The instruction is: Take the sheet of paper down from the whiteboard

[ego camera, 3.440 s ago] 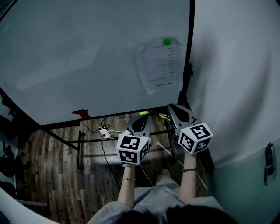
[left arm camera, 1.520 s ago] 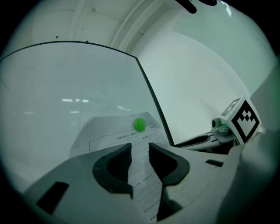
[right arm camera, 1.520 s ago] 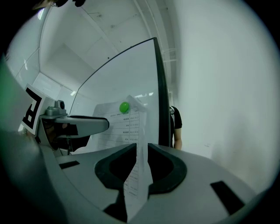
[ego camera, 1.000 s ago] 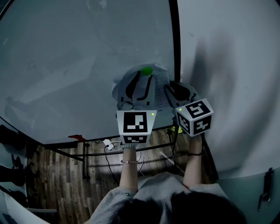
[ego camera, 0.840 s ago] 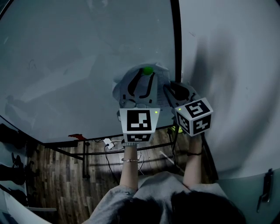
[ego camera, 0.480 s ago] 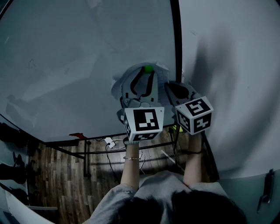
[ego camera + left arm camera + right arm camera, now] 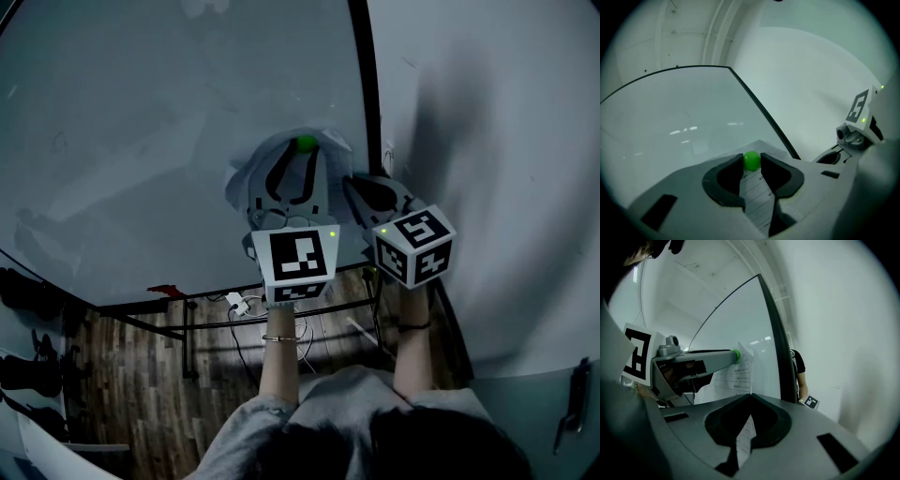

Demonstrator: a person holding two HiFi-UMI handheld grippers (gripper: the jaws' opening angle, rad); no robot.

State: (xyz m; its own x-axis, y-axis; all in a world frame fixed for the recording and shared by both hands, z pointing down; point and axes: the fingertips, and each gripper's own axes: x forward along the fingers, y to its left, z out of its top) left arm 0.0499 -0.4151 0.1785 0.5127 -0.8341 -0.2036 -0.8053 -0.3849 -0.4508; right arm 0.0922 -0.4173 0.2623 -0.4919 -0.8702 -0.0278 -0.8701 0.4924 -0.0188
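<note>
- Magnet removal looks to be the step in hand: the left gripper (image 7: pixel 751 164) has its jaws closed in on the green magnet (image 7: pixel 751 160), one tip touching each side of it.
- The sheet of paper (image 7: pixel 742 371) hangs on the whiteboard (image 7: pixel 141 122), close to the board's black frame (image 7: pixel 361 94) at the right, and that magnet pins it at the top.
- The right gripper (image 7: pixel 749 395) sits just right of the left one and lower on the sheet. Its jaws are pressed together on the paper's right edge, with a strip of the printed page showing between them.
- To do this well, the person would likely pull the magnet straight away from the board. Sliding it across the page could drag or crease the sheet.
- The squeeze on the magnet needs to be firm. It looks small, round and smooth, so it may pop out from between the tips.
- The right gripper's pinch is what will carry the sheet once the magnet lets go, so it should not slacken. With a hold on one edge only, the loose page may swing or fold.
- Once free, the sheet is best drawn gently off the board toward the near side, without a tug that might tear it at the pinched edge.
</note>
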